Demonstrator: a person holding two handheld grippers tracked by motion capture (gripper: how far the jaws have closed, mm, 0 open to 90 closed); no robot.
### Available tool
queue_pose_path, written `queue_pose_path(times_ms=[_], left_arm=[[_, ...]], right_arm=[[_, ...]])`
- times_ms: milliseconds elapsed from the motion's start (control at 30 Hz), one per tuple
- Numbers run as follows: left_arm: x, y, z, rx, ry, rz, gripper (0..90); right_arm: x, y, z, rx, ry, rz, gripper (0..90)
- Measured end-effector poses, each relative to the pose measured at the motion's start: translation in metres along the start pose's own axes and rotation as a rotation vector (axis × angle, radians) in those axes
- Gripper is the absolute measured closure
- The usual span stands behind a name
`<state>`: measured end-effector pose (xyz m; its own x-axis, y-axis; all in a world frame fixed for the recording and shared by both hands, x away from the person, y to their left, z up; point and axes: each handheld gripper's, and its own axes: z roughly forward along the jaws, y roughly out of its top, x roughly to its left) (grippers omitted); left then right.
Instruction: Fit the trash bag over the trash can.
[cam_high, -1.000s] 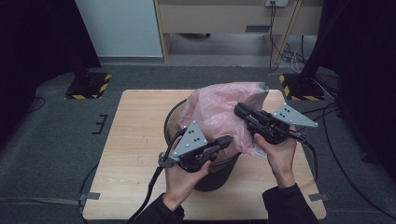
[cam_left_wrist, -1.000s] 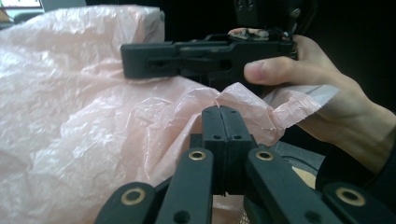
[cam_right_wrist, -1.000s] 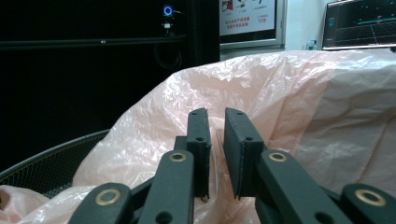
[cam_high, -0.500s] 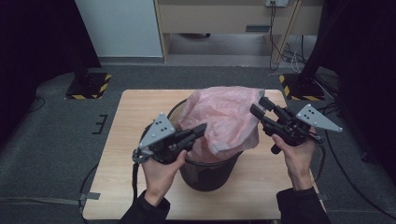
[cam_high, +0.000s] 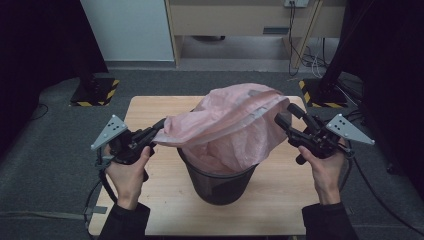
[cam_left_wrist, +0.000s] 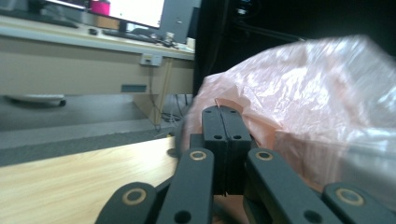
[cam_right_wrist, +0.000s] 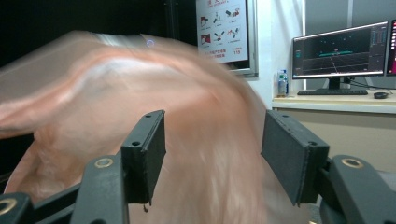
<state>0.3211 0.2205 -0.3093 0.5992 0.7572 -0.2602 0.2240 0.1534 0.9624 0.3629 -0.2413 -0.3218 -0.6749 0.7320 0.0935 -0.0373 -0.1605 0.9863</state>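
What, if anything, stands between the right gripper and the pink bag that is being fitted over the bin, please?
Nothing visible does. The right gripper has just been opening, and its jaws stand apart right at the pink bag, with bare air between. The left gripper pinches the bag's other edge above the bin.

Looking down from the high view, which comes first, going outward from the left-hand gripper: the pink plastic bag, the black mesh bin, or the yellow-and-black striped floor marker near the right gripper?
1. Pink plastic bag: its edge is pinched in the shut left gripper.
2. Black mesh bin: at the table's middle, under the bag.
3. Yellow-and-black striped floor marker: on the floor past the table's far right corner.
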Motion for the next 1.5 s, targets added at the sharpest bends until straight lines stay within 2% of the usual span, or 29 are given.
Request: queue_pose_path(times_ms=[67, 133, 333, 533, 567, 600, 733, 800, 833, 933, 1100, 1400, 1500], left_arm=[[0.007, -0.005, -0.005, 0.011, 0.021, -0.022, 90.0], [0.012, -0.009, -0.007, 0.017, 0.022, -0.037, 90.0], [0.019, -0.017, -0.011, 0.039, 0.029, -0.047, 90.0], [0.022, -0.020, -0.011, 0.046, 0.017, -0.058, 90.0], [0.022, -0.020, -0.011, 0.046, 0.017, -0.057, 90.0], [0.022, -0.020, -0.011, 0.046, 0.016, -0.058, 90.0], [0.022, -0.023, -0.009, 0.052, 0.015, -0.062, 90.0], [0.023, -0.026, -0.009, 0.057, 0.012, -0.067, 90.0], [0.024, -0.028, -0.008, 0.062, 0.010, -0.072, 90.0], [0.025, -0.034, -0.007, 0.075, 0.000, -0.088, 90.0], [0.025, -0.044, -0.001, 0.103, -0.002, -0.091, 90.0], [0.024, -0.056, 0.014, 0.139, -0.022, -0.098, 90.0], [0.023, -0.057, 0.015, 0.134, -0.022, -0.080, 90.0]], right_arm=[[-0.002, -0.002, 0.000, 0.005, -0.005, 0.004, 38.8], [-0.004, -0.005, 0.001, 0.009, -0.011, 0.007, 38.6], [-0.013, -0.014, 0.002, 0.029, -0.050, 0.001, 36.4], [-0.025, -0.020, -0.002, 0.030, -0.078, 0.023, 34.5], [-0.026, -0.021, -0.002, 0.029, -0.067, 0.035, 37.1], [-0.026, -0.021, -0.002, 0.025, -0.045, 0.051, 43.7], [-0.024, -0.024, -0.004, 0.003, 0.058, 0.092, 78.3], [-0.024, -0.025, -0.006, 0.010, 0.077, 0.088, 88.4], [-0.024, -0.026, -0.007, 0.016, 0.081, 0.081, 90.0], [-0.023, -0.030, -0.009, 0.042, 0.092, 0.079, 90.0], [-0.024, -0.040, -0.010, 0.064, 0.090, 0.072, 90.0], [-0.027, -0.056, -0.013, 0.131, 0.024, 0.040, 90.0], [-0.029, -0.059, -0.013, 0.145, 0.007, 0.038, 90.0]])
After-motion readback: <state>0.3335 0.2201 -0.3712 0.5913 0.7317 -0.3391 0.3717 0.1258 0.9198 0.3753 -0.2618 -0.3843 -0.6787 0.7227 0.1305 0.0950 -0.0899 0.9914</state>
